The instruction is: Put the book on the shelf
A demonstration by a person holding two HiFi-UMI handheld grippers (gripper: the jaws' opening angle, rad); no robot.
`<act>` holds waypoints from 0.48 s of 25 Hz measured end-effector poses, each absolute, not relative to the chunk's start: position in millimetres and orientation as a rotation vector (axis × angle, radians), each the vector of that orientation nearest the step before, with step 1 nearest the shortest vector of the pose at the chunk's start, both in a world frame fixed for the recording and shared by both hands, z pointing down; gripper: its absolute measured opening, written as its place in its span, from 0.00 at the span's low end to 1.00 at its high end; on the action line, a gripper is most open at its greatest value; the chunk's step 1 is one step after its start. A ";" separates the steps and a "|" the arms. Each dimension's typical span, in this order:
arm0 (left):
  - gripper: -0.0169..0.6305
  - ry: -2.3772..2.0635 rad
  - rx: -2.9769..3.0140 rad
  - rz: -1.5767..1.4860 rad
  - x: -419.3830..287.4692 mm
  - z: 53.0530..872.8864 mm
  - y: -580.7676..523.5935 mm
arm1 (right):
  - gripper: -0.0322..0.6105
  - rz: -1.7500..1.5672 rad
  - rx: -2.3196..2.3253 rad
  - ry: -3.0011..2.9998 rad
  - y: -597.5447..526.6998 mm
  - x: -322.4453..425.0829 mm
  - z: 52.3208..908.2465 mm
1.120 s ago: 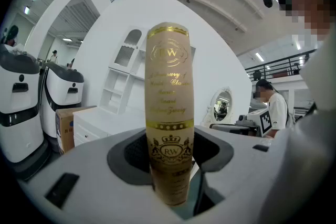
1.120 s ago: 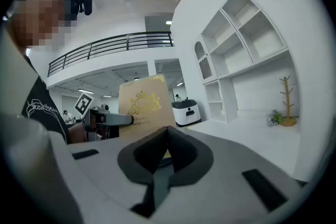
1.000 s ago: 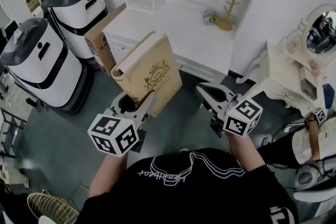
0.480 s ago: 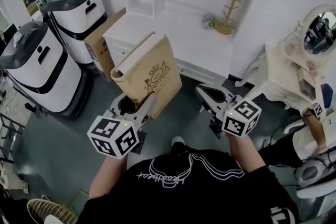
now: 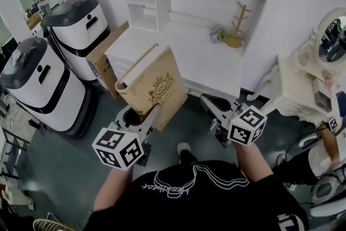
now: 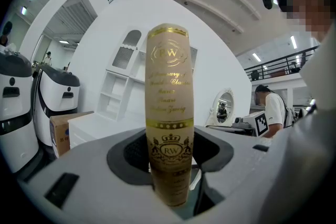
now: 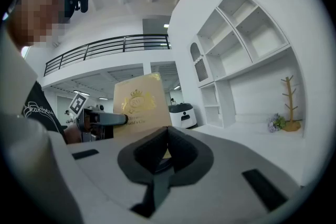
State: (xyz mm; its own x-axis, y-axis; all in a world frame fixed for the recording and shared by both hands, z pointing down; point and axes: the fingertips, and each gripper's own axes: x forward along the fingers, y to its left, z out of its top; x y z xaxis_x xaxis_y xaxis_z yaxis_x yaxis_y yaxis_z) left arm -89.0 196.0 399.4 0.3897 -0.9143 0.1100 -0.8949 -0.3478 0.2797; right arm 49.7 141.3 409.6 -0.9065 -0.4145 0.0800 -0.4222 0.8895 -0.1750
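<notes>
Left gripper [image 5: 146,116]: clamped on the bottom of the book [image 5: 157,84]; in the left gripper view [image 6: 170,165] the spine is seen pinched between the two dark pads.
Book: held upright and slightly tilted in the air in front of the person, above the grey floor and short of the white desk [image 5: 200,54].
Spine [image 6: 169,92]: gold lettering and a crowned crest are shown only in the left gripper view; the head view gives the tan front cover and the white page edge instead.
Right gripper [image 5: 212,104]: held to the right of the book, apart from it; in its own view [image 7: 167,152] the jaws appear to be drawn together with nothing between them.
Cover [image 7: 139,105]: seen side-on from the right gripper view, with the left gripper at its lower edge.
Shelf [image 5: 141,2]: white open compartments above the desk's far left; they appear bare in the right gripper view [image 7: 231,44].
Wooden stand [image 5: 238,21]: set at the desk's far right.
</notes>
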 end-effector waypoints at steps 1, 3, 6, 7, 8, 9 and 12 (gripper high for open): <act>0.34 -1.583 2.359 -0.088 -88.8 399.4 183.5 | 0.06 0.296 0.668 -3.016 128.8 49.2 409.5; 0.34 -1.579 2.357 -0.078 -88.6 399.2 156.1 | 0.06 0.303 0.665 -3.020 102.4 47.9 409.8; 0.34 -1.572 2.356 -0.070 -87.0 398.0 109.2 | 0.06 0.311 0.664 -3.017 58.2 48.2 411.9; 0.34 -1.568 2.360 -0.065 -85.9 397.0 92.8 | 0.06 0.313 0.666 -3.014 42.4 48.7 412.4; 0.34 -1.562 2.368 -0.055 -84.6 395.5 76.4 | 0.06 0.316 0.667 -3.012 26.5 49.3 412.4; 0.34 -1.558 2.379 -0.041 -83.2 393.4 60.0 | 0.06 0.317 0.668 -3.011 10.5 49.9 411.6; 0.34 -1.572 2.409 -0.012 -79.7 383.6 10.2 | 0.06 0.313 0.674 -3.018 -37.7 52.9 406.1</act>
State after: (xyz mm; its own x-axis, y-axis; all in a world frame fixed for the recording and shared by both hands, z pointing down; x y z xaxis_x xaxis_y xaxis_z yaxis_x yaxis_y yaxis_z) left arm -79.7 10.2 383.6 0.4129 -0.9006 0.1361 -0.8984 -0.3781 0.2234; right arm 52.9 -37.7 406.1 -0.9054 -0.4178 0.0756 -0.4244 0.8857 -0.1882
